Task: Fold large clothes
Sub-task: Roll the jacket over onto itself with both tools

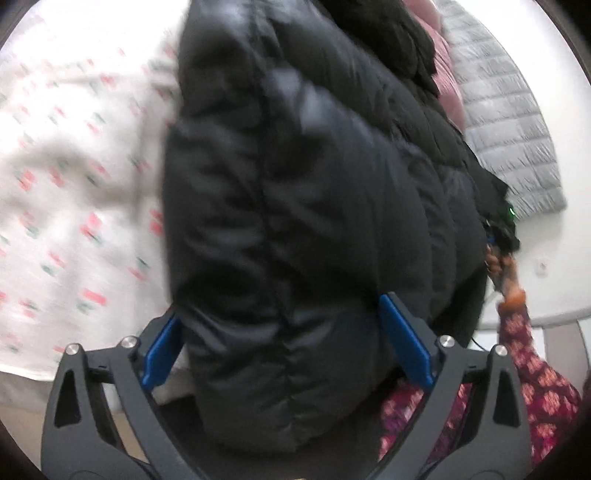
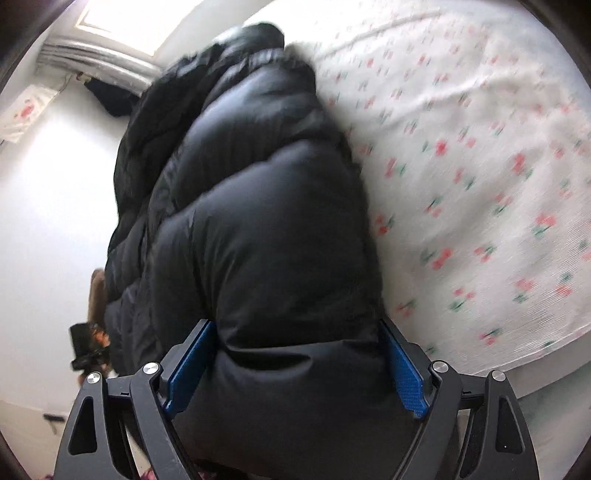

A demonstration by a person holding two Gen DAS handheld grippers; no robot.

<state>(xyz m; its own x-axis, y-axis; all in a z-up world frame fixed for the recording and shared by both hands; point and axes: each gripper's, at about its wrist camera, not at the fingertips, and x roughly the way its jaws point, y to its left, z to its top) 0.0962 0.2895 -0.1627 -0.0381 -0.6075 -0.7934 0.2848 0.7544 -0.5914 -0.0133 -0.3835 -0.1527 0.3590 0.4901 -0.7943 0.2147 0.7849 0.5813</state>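
Note:
A bulky black puffer jacket point(image 1: 295, 192) fills the middle of the left wrist view, folded into a thick bundle over the bed. My left gripper point(image 1: 279, 306) has its blue pads point(image 1: 402, 343) wide apart, pressed against both sides of the jacket's near end. In the right wrist view the same jacket point(image 2: 251, 221) bulges out between the blue pads point(image 2: 404, 373) of my right gripper point(image 2: 295, 323), which clamps its other end. Both views are motion-blurred. The jacket's underside is hidden.
A white bedsheet with small red flowers point(image 1: 74, 166) point(image 2: 480, 166) lies beside and under the jacket. A grey quilted garment point(image 1: 509, 129) and something pink point(image 1: 448, 77) lie further back. A person's floral maroon sleeve point(image 1: 535, 369) is at lower right. A window point(image 2: 122, 22) is top left.

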